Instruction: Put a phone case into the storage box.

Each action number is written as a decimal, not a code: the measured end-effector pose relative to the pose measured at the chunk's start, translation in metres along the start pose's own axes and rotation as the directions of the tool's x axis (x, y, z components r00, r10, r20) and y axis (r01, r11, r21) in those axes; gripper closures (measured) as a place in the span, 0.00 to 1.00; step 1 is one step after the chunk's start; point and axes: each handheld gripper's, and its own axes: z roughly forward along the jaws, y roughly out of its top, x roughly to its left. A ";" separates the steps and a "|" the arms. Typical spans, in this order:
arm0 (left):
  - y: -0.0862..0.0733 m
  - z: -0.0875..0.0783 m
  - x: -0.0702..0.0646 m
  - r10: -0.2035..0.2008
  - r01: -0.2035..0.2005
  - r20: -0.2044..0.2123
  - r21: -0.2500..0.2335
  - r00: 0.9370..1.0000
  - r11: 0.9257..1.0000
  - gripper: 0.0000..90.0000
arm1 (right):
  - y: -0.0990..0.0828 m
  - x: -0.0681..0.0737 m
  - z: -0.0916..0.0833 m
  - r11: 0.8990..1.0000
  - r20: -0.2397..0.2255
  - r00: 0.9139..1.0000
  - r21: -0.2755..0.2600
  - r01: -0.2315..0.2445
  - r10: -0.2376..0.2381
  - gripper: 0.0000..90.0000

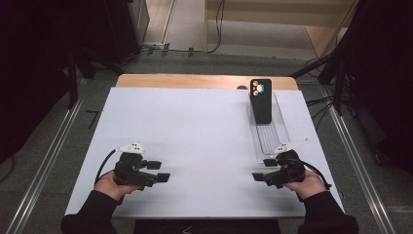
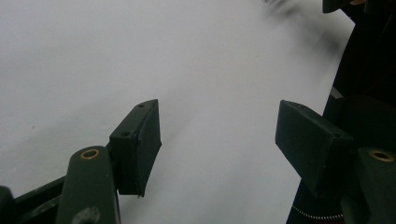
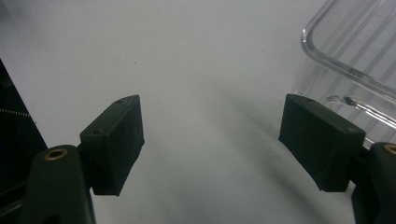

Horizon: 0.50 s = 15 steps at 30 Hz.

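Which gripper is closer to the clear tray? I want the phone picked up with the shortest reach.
The right gripper: it sits just beside the near end of the clear tray holding the phone. The left gripper is across the table.

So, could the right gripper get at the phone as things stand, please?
Probably yes: the right gripper is open, and bare table lies between it and the phone standing in the clear tray.

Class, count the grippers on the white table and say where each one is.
2. The left gripper is near the front left of the table; the right gripper is front right, beside the clear tray.
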 end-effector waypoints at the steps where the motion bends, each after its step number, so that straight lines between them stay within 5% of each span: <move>1: 0.000 0.000 0.000 0.002 -0.002 -0.001 0.001 1.000 1.000 0.35 | -0.001 -0.001 0.000 1.000 0.002 1.000 -0.003 0.000 0.000 0.22; 15: -0.001 0.003 0.005 0.005 -0.005 -0.009 0.012 1.000 1.000 0.35 | -0.002 -0.005 0.003 1.000 0.013 1.000 -0.002 0.006 -0.006 0.22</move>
